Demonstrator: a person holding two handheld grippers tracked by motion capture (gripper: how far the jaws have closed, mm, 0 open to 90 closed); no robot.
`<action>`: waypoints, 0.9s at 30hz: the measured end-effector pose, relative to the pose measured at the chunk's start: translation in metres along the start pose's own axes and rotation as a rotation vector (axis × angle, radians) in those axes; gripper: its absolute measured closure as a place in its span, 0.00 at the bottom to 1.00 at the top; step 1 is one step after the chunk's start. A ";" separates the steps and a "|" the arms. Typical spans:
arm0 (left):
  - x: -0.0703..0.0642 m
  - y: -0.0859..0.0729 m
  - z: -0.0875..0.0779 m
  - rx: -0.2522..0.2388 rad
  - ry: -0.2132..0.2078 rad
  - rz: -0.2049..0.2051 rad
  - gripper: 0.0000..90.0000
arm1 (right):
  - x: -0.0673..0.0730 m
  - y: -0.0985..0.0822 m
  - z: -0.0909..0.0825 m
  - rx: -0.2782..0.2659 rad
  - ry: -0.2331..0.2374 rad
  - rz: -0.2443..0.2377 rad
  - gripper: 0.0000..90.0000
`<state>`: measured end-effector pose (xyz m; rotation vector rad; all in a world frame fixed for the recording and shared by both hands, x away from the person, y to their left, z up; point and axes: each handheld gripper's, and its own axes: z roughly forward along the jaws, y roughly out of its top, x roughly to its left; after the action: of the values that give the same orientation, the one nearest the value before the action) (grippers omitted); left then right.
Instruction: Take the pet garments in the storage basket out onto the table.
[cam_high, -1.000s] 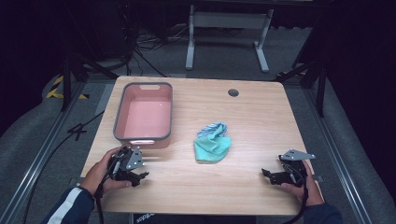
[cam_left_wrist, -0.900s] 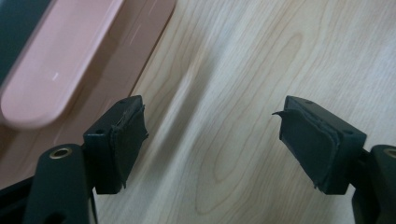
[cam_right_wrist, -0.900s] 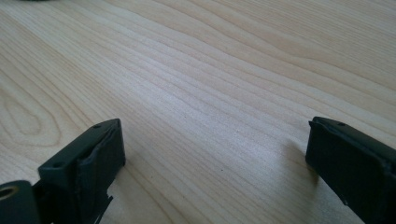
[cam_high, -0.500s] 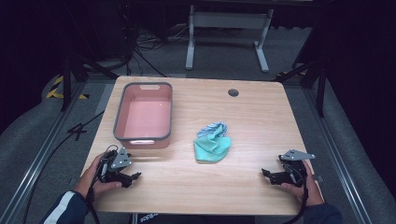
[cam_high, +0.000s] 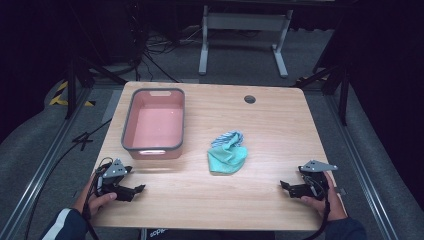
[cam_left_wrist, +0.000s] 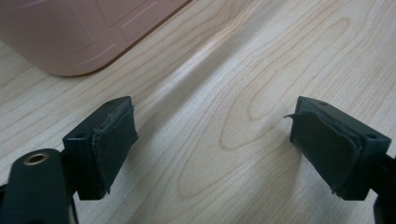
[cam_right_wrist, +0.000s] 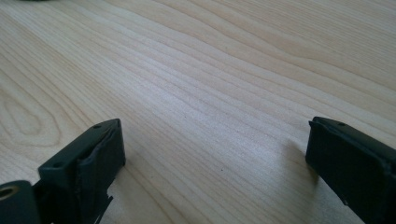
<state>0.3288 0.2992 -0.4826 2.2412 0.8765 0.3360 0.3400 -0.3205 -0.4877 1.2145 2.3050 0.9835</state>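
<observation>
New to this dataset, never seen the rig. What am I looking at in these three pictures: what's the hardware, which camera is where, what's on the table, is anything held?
No robot here: a person holds a two-jaw tool in each hand. The high view looks down from above the person's side, showing the left gripper and right gripper low at the near edge of the wooden table. The other two pictures come from cameras riding on each gripper, looking along its black jaws. On the table sit a pink tub, which looks empty, and a crumpled teal cloth. Both grippers have their jaws wide apart over bare wood, holding nothing.
</observation>
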 end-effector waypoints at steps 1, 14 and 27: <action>0.000 0.000 0.000 0.000 0.003 -0.003 0.16 | 0.000 0.000 0.000 0.000 0.000 0.000 0.05; -0.002 -0.001 0.000 -0.001 0.016 -0.023 0.16 | 0.000 0.000 0.000 0.000 0.001 -0.002 0.06; -0.002 -0.001 0.000 0.001 0.015 -0.020 0.16 | 0.000 0.000 0.000 0.000 0.001 -0.002 0.06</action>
<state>0.3269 0.2984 -0.4826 2.2321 0.9063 0.3430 0.3400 -0.3205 -0.4877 1.2121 2.3064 0.9839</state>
